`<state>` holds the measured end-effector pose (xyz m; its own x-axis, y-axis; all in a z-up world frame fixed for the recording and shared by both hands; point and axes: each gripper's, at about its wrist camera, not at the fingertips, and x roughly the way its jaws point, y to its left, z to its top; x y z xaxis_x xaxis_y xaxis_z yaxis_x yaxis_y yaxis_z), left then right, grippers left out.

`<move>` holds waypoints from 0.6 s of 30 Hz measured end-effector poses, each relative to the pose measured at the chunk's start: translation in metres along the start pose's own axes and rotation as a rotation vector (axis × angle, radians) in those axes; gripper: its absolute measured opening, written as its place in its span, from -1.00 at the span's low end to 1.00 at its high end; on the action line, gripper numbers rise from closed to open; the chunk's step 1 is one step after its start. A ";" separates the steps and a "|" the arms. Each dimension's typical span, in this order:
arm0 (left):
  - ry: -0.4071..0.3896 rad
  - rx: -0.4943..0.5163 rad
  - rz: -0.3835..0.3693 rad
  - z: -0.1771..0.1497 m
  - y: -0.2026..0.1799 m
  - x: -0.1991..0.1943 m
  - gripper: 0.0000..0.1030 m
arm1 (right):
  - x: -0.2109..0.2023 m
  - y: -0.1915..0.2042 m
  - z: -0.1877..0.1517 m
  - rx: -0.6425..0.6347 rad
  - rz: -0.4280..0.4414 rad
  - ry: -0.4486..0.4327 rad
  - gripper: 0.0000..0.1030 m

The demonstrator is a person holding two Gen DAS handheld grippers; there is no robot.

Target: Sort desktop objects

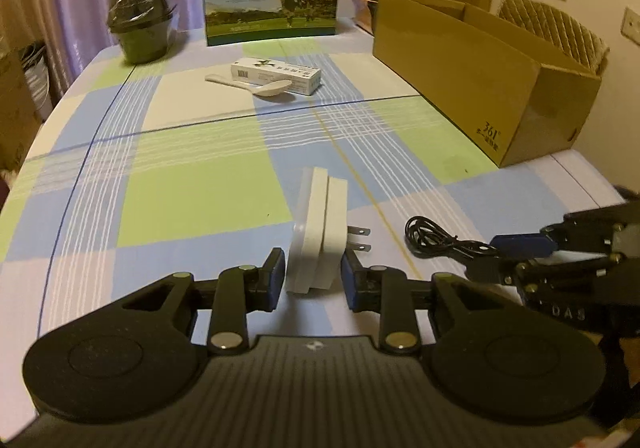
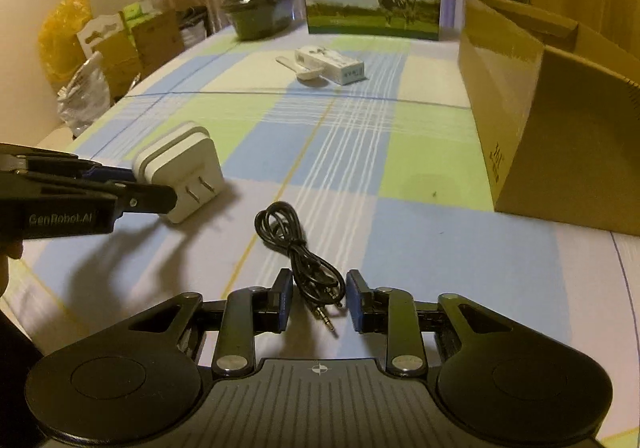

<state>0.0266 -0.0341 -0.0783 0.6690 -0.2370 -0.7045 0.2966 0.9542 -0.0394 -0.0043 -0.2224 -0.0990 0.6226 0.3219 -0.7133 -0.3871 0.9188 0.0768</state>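
Black plastic, blue-padded, the left tool [image 1: 313, 275] sits spread around a white, square plastic wall charger [image 1: 316, 238] standing on edge, pads just beside it but not yet pinching. The right tool [image 2: 318, 298] is likewise spread around a coiled black audio cable [image 2: 298, 248] lying on the checked-cloth counter [image 2: 360, 152]. Both look poised to grasp; next, each must close, lift, and likely carry toward the open brown cardboard box [image 2: 532, 120].

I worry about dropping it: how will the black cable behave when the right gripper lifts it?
The cable is thin and loosely coiled, so it will probably sag and dangle rather than hold its shape. Its plug ends lie free between the right gripper fingers and may swing. It looks light; a thin cord could slip from a loose pinch.
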 end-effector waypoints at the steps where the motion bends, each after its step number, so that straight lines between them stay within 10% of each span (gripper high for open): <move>1: -0.007 -0.001 0.006 0.000 0.000 0.000 -0.39 | -0.001 0.001 0.002 -0.005 0.001 -0.013 -0.01; 18: -0.057 0.091 -0.045 0.005 -0.012 0.011 -0.16 | 0.023 0.013 -0.003 -0.218 0.066 -0.043 -0.09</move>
<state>0.0343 -0.0488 -0.0823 0.6904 -0.2913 -0.6622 0.3860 0.9225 -0.0034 0.0023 -0.2040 -0.1165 0.6175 0.3933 -0.6812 -0.5631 0.8257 -0.0338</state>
